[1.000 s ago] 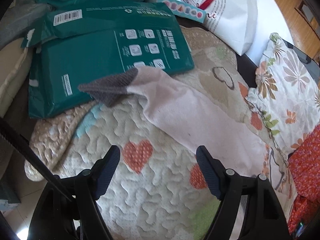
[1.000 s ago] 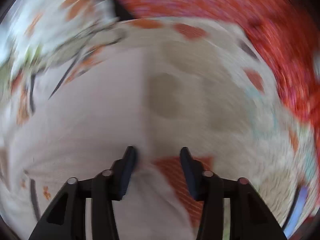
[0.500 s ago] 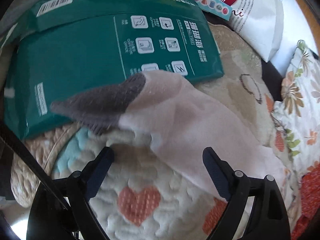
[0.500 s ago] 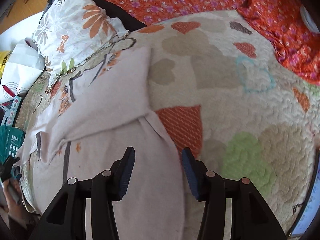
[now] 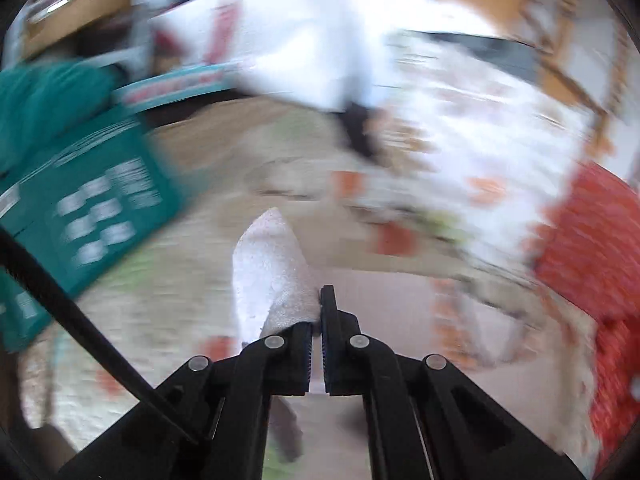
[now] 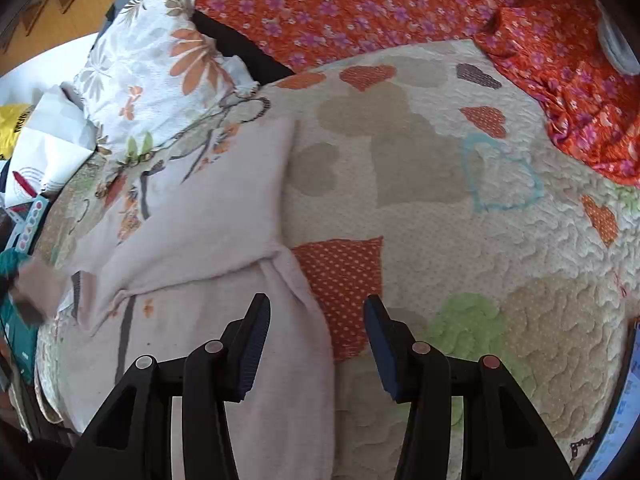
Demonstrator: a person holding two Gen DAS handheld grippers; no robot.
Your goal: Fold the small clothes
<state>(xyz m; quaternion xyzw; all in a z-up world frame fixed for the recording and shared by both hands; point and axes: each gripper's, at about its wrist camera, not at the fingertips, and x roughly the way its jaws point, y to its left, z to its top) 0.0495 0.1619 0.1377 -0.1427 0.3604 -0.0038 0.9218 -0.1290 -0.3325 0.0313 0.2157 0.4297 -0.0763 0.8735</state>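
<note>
Clenching tight on a fold of pale pink fabric, my left gripper [image 5: 320, 320] is now holding the sleeve [image 5: 276, 268] of the small pink garment [image 6: 192, 240]; half a second ago those fingers were standing wide apart over that sleeve's grey cuff, so the grab has just happened. Everything around it in the left view is smearing, which I am reading as the sleeve being lifted and carried inward for the first fold. Further left in that view, the green package [image 5: 92, 200] is lying on the heart-patterned quilt [image 6: 460, 240]. Moving right, the garment is lying spread on the quilt's left part, its body running down under my right gripper [image 6: 316, 344], whose fingers [image 6: 256, 344] are released and hovering just above the hem edge, gripping nothing. They have widened since the last view, so I am judging that hand ready to pin or pick up the body. As for containers, the white paper bag [image 6: 48, 148] is sitting at the far left beside the floral pillow [image 6: 160, 80]; I cannot tell what is inside it.
</note>
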